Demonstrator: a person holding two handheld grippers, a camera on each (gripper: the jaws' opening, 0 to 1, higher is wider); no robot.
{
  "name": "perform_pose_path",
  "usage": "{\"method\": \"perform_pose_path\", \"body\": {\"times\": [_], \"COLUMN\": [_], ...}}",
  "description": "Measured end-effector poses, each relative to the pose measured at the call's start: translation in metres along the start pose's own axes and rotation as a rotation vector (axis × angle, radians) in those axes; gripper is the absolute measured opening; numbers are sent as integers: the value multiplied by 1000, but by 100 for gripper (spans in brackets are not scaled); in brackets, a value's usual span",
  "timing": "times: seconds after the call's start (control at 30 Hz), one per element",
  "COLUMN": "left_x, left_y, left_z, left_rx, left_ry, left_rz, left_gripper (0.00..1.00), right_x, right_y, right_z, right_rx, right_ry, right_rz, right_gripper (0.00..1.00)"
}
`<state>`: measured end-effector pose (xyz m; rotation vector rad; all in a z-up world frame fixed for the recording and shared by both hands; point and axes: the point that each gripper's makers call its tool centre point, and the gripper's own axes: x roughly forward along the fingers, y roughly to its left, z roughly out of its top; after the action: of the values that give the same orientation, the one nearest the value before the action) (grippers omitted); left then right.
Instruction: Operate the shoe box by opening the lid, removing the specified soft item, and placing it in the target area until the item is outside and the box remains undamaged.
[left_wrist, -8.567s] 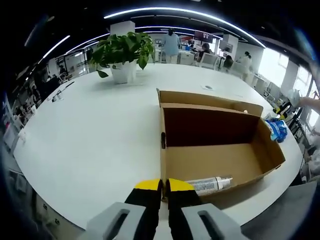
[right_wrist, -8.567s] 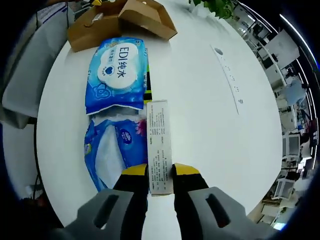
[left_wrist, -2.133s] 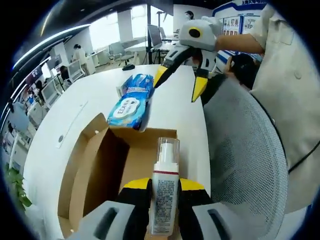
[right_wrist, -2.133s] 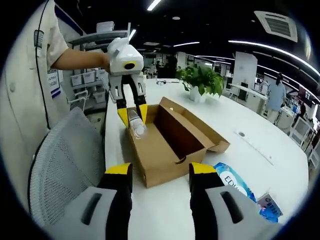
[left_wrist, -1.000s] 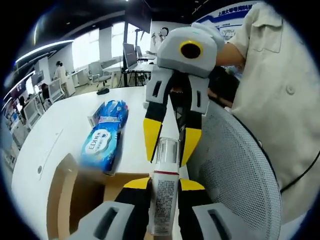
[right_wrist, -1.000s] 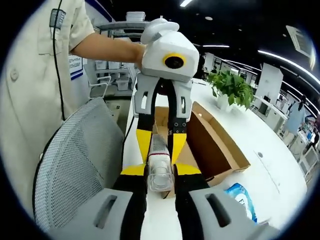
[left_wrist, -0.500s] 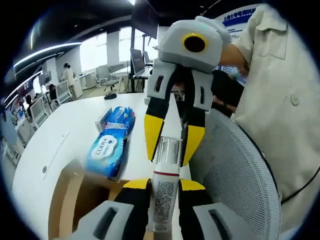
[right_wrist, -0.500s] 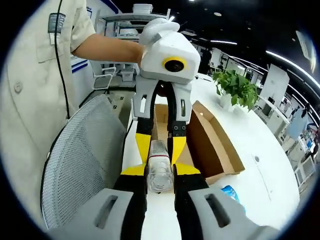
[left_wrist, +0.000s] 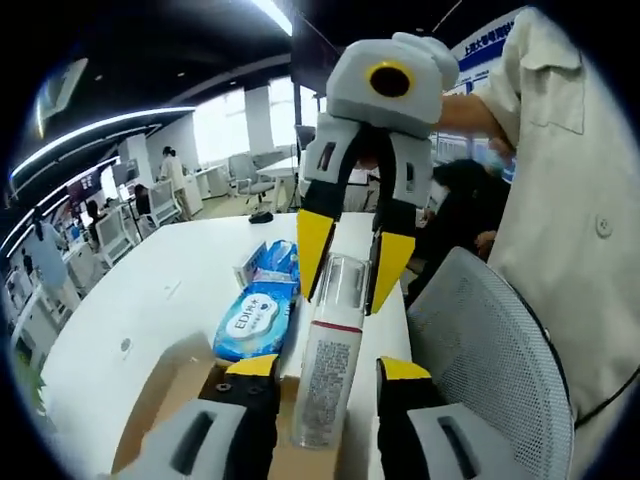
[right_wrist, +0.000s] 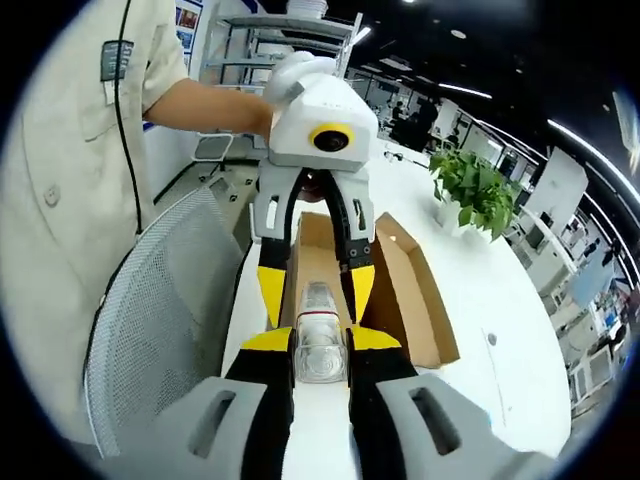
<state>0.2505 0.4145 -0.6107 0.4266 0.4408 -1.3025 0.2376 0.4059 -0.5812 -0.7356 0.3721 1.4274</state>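
A slim white bottle with a clear cap hangs in the air between the two grippers, above the open cardboard shoe box. My right gripper is shut on the bottle's capped end. In the left gripper view the right gripper reaches in from above, its yellow tips against the cap. My left gripper is open, its jaws standing clear on either side of the bottle's body. In the right gripper view the left gripper faces me with its jaws spread, above the box.
A blue wet-wipes pack and a second blue pack lie on the white table beyond the box. A grey mesh chair stands at the table's edge, beside a person in beige. A potted plant stands farther along the table.
My left gripper's jaws have spread apart and let go of the bottle. The right gripper stays shut on its cap. Both views have shifted slightly.
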Motion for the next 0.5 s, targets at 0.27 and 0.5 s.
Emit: {"method": "perform_pose_path", "body": {"times": [0.27, 0.5], "left_x": [-24, -46], "left_y": [21, 36], "left_z": [-16, -34], "left_rx": [-109, -214], "left_ry": [-27, -58], "left_rz": [123, 226], "left_gripper": [61, 73], "right_x": [-8, -20], "right_y": [-15, -36], "right_z": [-2, -5], "right_rx": [-34, -43], "right_ry": [42, 79], "right_rz": [8, 1], "right_gripper": [16, 17]}}
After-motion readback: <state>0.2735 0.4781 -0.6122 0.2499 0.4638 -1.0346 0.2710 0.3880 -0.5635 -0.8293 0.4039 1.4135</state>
